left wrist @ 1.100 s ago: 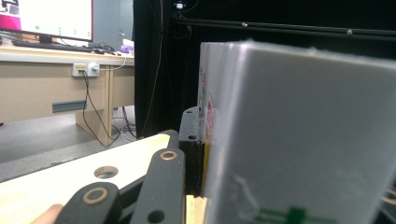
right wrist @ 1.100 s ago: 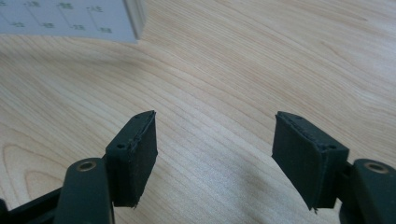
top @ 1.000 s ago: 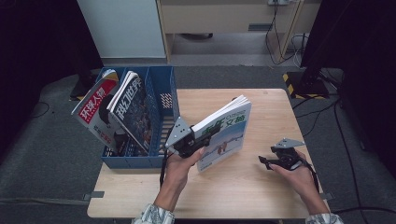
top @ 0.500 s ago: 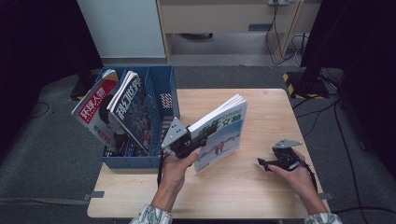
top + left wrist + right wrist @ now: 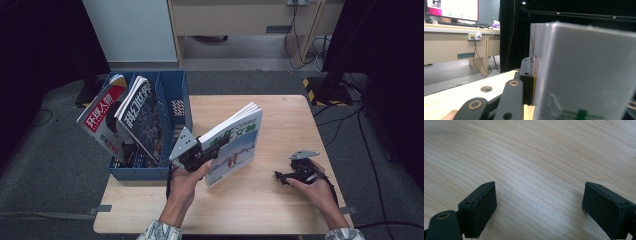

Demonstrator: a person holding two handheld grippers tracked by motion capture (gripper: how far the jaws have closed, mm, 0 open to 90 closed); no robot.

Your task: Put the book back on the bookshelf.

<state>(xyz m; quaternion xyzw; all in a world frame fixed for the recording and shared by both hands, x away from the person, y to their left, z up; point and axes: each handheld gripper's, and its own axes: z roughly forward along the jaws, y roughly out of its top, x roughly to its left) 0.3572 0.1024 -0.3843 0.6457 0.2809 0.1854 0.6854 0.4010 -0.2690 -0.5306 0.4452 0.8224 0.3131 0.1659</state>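
The left claw [image 5: 216, 146] is gripping the magazine [image 5: 235, 142] upright beside the blue rack [image 5: 175, 107], likely needing slotting next, while the right claw [image 5: 281, 175], empty, has just been opening over the desk [image 5: 280, 120].

A blue file box [image 5: 176, 107] is sitting at the table's [image 5: 280, 200] left edge, toward the far corner, split into upright compartments. Two magazines are leaning in it: one with a red title band [image 5: 100, 117] is tilting out over the box's left wall, and a darker one [image 5: 140, 117] is resting just beside it. Past the table's far edge a wooden desk [image 5: 240, 17] is standing, with cables [image 5: 305, 45] hanging down beside a black-and-yellow striped base [image 5: 325, 87] on the floor.
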